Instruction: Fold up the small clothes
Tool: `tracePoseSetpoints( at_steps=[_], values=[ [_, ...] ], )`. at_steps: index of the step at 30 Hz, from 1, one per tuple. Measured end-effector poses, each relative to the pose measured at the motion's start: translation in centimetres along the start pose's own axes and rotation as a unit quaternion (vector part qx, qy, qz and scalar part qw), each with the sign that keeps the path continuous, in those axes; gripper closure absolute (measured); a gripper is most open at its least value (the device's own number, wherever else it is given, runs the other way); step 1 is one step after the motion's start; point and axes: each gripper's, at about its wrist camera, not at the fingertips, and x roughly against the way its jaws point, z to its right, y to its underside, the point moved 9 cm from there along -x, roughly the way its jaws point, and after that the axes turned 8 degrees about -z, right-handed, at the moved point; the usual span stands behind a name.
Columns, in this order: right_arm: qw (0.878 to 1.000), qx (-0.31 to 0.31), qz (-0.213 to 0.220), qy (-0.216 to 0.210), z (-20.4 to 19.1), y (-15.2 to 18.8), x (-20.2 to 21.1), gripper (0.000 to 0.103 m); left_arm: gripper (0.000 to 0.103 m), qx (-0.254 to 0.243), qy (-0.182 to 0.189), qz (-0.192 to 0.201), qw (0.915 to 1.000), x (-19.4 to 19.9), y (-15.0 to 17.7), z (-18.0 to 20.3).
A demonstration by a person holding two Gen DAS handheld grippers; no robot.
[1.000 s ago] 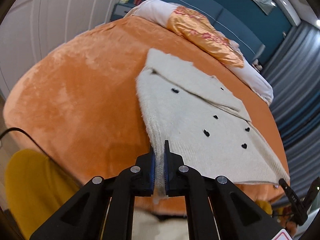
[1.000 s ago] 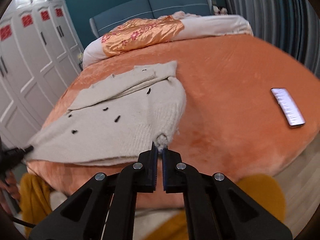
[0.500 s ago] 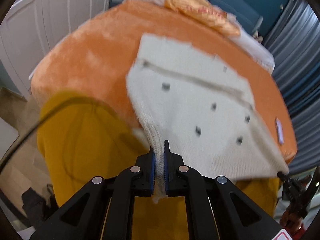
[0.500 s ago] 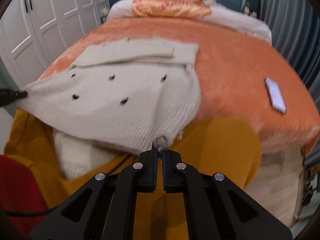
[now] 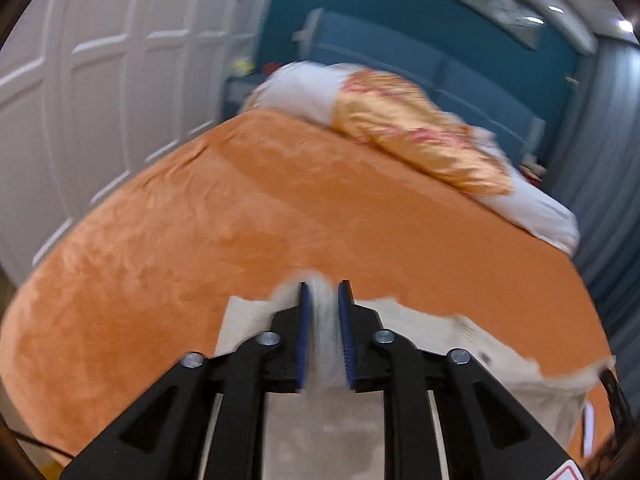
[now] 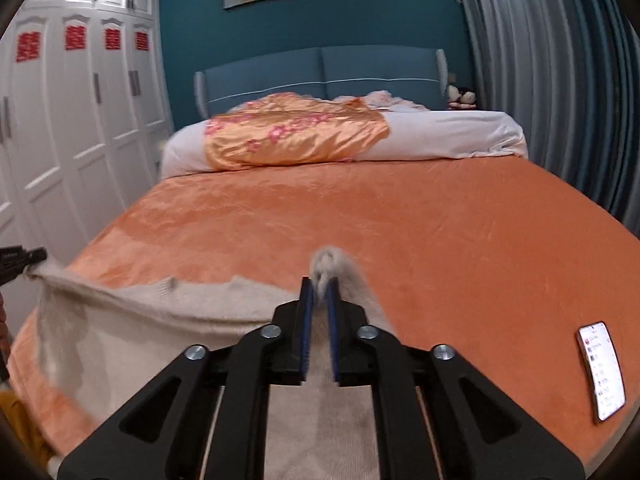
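Observation:
A cream knit cardigan (image 6: 152, 332) hangs stretched between my two grippers above the near edge of the orange bed (image 6: 400, 216). My left gripper (image 5: 322, 292) is shut on one corner of the cardigan (image 5: 500, 364); fuzzy knit fills the gap between its blue pads. My right gripper (image 6: 319, 290) is shut on the other corner, with a fluffy tuft sticking out above the fingertips. The left gripper's tip also shows at the left edge of the right wrist view (image 6: 20, 258). The cardigan's front and its black buttons are hidden.
A phone (image 6: 602, 370) lies on the bed at the right near edge. A white duvet (image 6: 440, 134) and an orange floral quilt (image 6: 292, 134) lie by the blue headboard. White wardrobes (image 6: 60, 140) stand on the left, grey curtains (image 6: 560, 80) on the right.
Both grippers have lifted the cardigan's near edge off the bed and swung it up and forward. It no longer lies flat and now hangs between them.

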Motion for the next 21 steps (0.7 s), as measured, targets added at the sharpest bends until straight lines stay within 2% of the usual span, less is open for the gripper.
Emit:
tracePoseSetpoints(
  at_steps=[2, 3, 4, 6, 8, 9, 14, 17, 19, 21],
  values=[
    [1.000, -0.020, 0.017, 0.001, 0.1, -0.3, -0.3, 0.075, 0.071, 0.015, -0.039, -0.021, 0.9989, -2.5, 0.2, -2.0],
    [0.999, -0.028, 0.024, 0.001, 0.4, -0.3, 0.2, 0.060, 0.070, 0.021, -0.038, -0.030, 0.9986, -2.7, 0.6, -2.7],
    [0.999, -0.038, 0.031, -0.002, 0.7, 0.1, 0.8, 0.053, 0.067, 0.023, -0.029, -0.031, 0.9988, -2.5, 0.8, -3.2],
    [0.999, -0.041, 0.017, -0.005, 1.3, 1.9, 1.8, 0.053, 0.042, 0.020, -0.027, -0.023, 0.9992, -0.9, 2.0, -4.5],
    [0.999, -0.045, -0.021, -0.006, 2.2, 5.0, 2.0, 0.053, 0.034, 0.009, -0.024, -0.018, 0.9995, 0.7, 4.1, -5.8],
    [0.998, -0.047, -0.041, -0.003, 2.6, 6.3, 1.7, 0.053, 0.032, 0.004, -0.028, -0.028, 0.9992, 0.8, 5.2, -6.0],
    [0.987, -0.094, -0.130, 0.001, 3.8, 13.8, 1.7, 0.053, 0.032, 0.014, -0.050, -0.103, 0.9933, 0.0, 11.9, -8.5],
    [0.984, -0.107, -0.144, -0.008, 3.4, 14.8, 1.7, 0.052, 0.032, 0.036, -0.046, -0.129, 0.9899, -0.7, 14.1, -9.3],
    [0.984, -0.102, -0.146, -0.014, 2.7, 14.7, 1.1, 0.045, 0.032, 0.054, -0.034, -0.144, 0.9875, -1.6, 15.3, -9.6],
    [0.981, -0.105, -0.163, -0.016, 2.3, 15.4, -0.1, 0.044, 0.033, 0.068, -0.026, -0.158, 0.9848, -2.3, 16.1, -9.8]
  ],
)
